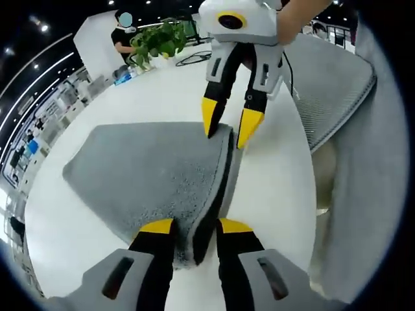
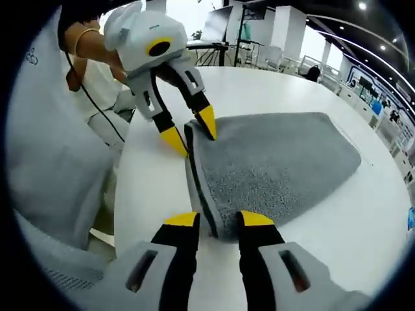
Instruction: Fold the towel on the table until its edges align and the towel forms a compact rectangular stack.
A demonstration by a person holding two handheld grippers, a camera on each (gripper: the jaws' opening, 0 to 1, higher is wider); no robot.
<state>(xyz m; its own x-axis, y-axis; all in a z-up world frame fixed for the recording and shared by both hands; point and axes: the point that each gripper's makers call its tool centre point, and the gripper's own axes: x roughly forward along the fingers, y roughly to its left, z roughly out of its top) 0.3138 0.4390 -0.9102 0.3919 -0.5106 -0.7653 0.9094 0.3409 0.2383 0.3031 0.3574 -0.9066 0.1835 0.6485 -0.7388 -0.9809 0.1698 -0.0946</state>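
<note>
The grey towel (image 1: 149,175) lies folded on the round white table (image 1: 279,175), its layered edge running as a dark seam from one gripper to the other. That seam is the axis the next move turns on. In the left gripper view it climbs from the left gripper (image 1: 196,228) at 6 o'clock up to the right gripper (image 1: 225,126) near 12 o'clock, with the body of the cloth spreading away toward 9 o'clock. In the right gripper view the same edge runs from the right gripper (image 2: 217,221) at 6 o'clock to the left gripper (image 2: 189,130) at about 11 o'clock, and the towel (image 2: 279,165) fans out toward 2 o'clock.

Each tool stands at one end of the stacked edge, jaws parted and straddling the layers. The edge sits between the yellow tips at both ends, but whether either pair presses on the cloth or merely brackets it I cannot tell.

Judged from this, a further fold would carry this edge across toward the far side, and both hands are equally near it.

The towel's near corners are hidden behind each view's own jaws, so their alignment is not readable. The layer count in the seam is hard to make out. A potted plant (image 1: 159,40) stands at the table's far end, well apart.
</note>
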